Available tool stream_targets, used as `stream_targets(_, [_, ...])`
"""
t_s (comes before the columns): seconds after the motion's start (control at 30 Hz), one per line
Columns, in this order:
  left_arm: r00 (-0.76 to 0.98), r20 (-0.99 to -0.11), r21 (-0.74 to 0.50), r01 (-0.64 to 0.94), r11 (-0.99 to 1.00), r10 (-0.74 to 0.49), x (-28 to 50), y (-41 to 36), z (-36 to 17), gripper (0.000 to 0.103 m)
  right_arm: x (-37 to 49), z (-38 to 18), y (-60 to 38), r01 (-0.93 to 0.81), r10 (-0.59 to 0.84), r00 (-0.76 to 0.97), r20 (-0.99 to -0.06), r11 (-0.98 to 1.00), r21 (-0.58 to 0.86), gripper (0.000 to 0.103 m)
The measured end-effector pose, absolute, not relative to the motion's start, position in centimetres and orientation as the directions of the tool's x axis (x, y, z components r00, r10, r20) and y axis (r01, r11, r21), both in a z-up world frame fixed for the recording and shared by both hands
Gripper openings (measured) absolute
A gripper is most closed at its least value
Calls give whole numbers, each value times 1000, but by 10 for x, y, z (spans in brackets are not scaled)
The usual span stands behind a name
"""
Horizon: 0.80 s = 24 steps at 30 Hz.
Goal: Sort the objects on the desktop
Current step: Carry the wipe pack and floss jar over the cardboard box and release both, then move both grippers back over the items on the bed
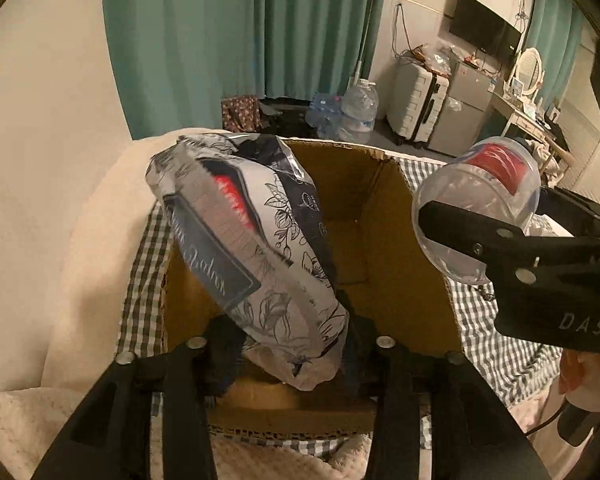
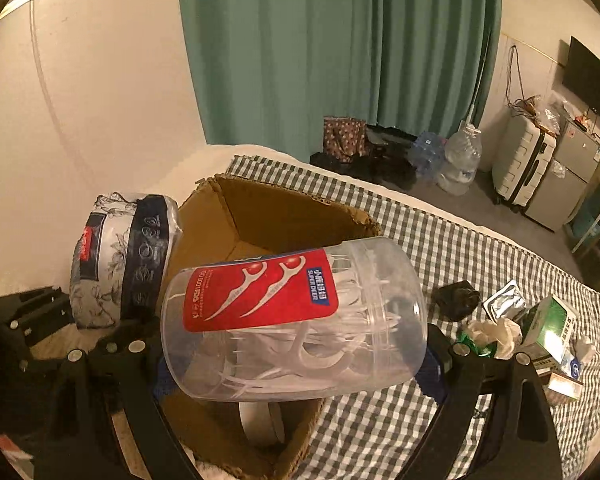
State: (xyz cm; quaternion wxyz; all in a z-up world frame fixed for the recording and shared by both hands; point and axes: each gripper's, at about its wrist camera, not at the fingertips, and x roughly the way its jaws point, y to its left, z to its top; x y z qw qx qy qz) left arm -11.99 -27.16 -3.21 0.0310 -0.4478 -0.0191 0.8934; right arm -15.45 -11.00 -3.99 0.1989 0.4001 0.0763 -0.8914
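A soft packet with a black-and-white flower print [image 1: 260,240] stands tilted between the fingers of my left gripper [image 1: 292,364]. The pads touch both its sides, just above an open cardboard box [image 1: 380,220]. My right gripper [image 2: 296,360] is shut on a clear plastic jar of floss picks with a red label [image 2: 292,320], held on its side over the box's right half [image 2: 284,216]. In the left wrist view the jar [image 1: 496,184] hangs at the right, with one black finger [image 1: 460,232] across it. The right wrist view shows the packet [image 2: 120,260] at the left.
The box sits on a green-and-white checkered cloth [image 2: 440,240] over a cream blanket [image 1: 80,280]. A white roll [image 2: 260,420] lies inside the box. To the right lie a black crumpled item [image 2: 456,300], a silver sachet [image 2: 504,304], crumpled tissue [image 2: 496,332] and a green carton [image 2: 552,320].
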Motion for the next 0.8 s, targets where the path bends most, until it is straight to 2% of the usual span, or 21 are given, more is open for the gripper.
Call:
stream_targets(0.13, [-617,-787,-10,-20,-1000,21,-118,-271,-35,89,-159,-39,-111,411,-308,-593,-744,-910,50,91])
stream_targets(0.17, [-620,-785,3,-9,-1000,4,-118,-271,-35,92,-159,-37,-111,401,-299,-602,-740,-915,44,91])
stream_targets(0.3, [-621,-783,14,19,-1000,-23,-115,-271,-37,95,-155,-24,-108,371,-255,-653,-713,-929,-7,94])
stream_targets(0.53, [-599,-800,-6,10,-1000,-1,-110,-261,-41,95,-142,-3,-86,339,-278,-674,-685,-940,48,95])
stream_targets(0.8, [-607,-794,6,-52,-999,27,-94,-214,-19,95,-108,-1,6,225,-211,-717,-664,-972,65,95])
